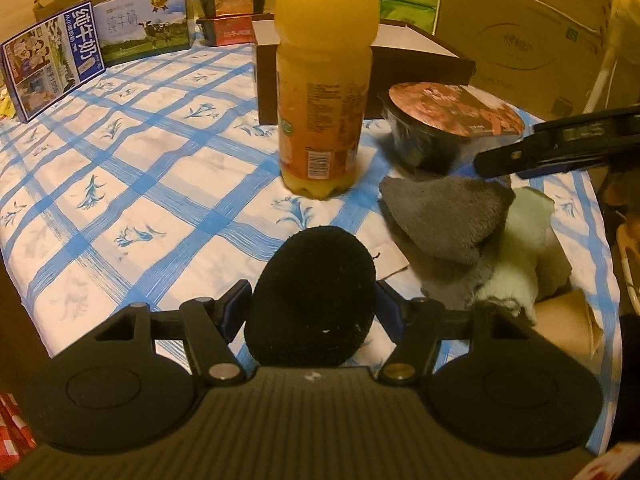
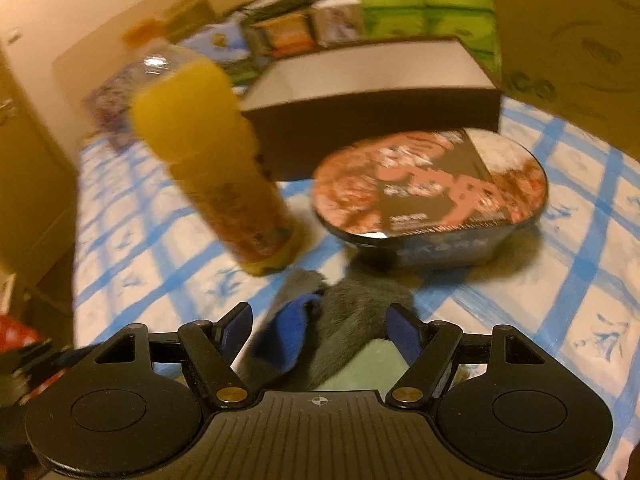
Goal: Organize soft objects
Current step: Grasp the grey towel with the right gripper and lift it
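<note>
My left gripper [image 1: 312,304] is shut on a black soft oval pad [image 1: 312,296], held low over the checked cloth. To its right lies a heap of soft cloths: a grey one [image 1: 444,216] on top of a pale green one [image 1: 520,248]. My right gripper [image 2: 320,328] is open and sits over that heap; the grey cloth [image 2: 360,312] and pale green cloth [image 2: 368,364] lie between its jaws, with a blue piece [image 2: 288,336] beside the left finger. The right gripper's black fingers [image 1: 552,148] reach in from the right in the left wrist view.
An orange juice bottle [image 1: 324,80] stands mid-table. A sealed instant-noodle bowl [image 1: 452,120] sits beside an open dark box [image 1: 360,60]. Milk cartons [image 1: 52,60], green tissue packs [image 2: 424,0] and a large cardboard box [image 1: 528,28] line the back. The table edge is at right.
</note>
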The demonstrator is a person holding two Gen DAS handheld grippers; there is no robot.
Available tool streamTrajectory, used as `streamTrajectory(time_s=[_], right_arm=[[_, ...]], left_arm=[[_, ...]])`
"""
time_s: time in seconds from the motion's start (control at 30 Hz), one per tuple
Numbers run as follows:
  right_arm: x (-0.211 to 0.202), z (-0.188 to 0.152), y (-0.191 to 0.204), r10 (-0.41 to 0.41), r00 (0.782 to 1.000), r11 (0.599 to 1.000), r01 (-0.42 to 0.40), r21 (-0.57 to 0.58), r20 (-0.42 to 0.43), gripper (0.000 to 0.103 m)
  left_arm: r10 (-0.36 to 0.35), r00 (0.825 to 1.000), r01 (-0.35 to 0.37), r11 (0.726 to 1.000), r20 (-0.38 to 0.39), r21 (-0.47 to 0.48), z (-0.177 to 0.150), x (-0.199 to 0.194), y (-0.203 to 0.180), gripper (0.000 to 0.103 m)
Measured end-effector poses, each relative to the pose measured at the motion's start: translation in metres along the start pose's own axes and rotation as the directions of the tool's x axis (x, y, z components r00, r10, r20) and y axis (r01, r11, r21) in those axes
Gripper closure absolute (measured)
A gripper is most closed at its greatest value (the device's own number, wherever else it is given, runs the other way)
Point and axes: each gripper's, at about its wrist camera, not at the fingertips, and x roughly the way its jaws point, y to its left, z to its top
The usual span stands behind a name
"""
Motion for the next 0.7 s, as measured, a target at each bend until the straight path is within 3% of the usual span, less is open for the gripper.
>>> streamTrajectory(time_s=[0.1, 0.23, 0.3, 0.37, 0.43, 0.53, 0.7], right_arm=[[0.010, 0.002, -0.010, -0.024, 1.000, 0.998, 0.024, 0.059, 0.001, 0.030], [0.005, 0.002, -0.031, 0.014, 0.999, 0.975, -0.022, 0.221, 0.038, 0.030], [0.004, 0.005, -0.036, -0.005, 0.999, 0.970, -0.007, 0.241, 0.047, 0.034], [0.011, 0.007, -0.039, -0.004, 1.000, 0.968, 0.000, 0.251, 0.015, 0.058], [0.017, 0.007, -0.041, 0.023, 0.999, 0.963, -0.016, 0.268, -0.024, 0.070], [0.014, 0.005, -0.037, 0.053, 0.999, 0.969, -0.050, 0.240, -0.007, 0.090], [-0.016, 0.004, -0.024, 0.108, 0.989, 0.982, -0.121, 0.144, 0.101, 0.093]], left_arm=[[0.000, 1.000, 0.000, 1.000, 0.004, -0.014, -0.001, 0.000, 0.002, 0.039], [0.003, 1.000, -0.003, 1.000, 0.006, -0.022, -0.003, -0.001, 0.004, 0.039], [0.004, 1.000, -0.004, 1.000, 0.004, -0.025, -0.003, 0.000, 0.005, 0.039], [0.008, 1.000, -0.008, 1.000, 0.004, -0.026, -0.003, 0.000, 0.006, 0.039], [0.013, 1.000, -0.013, 0.999, 0.002, -0.032, -0.002, 0.000, 0.008, 0.039], [0.011, 1.000, -0.011, 0.999, 0.004, -0.050, -0.002, -0.001, 0.010, 0.039], [0.025, 1.000, -0.024, 0.998, 0.015, -0.052, 0.001, -0.008, 0.011, 0.039]])
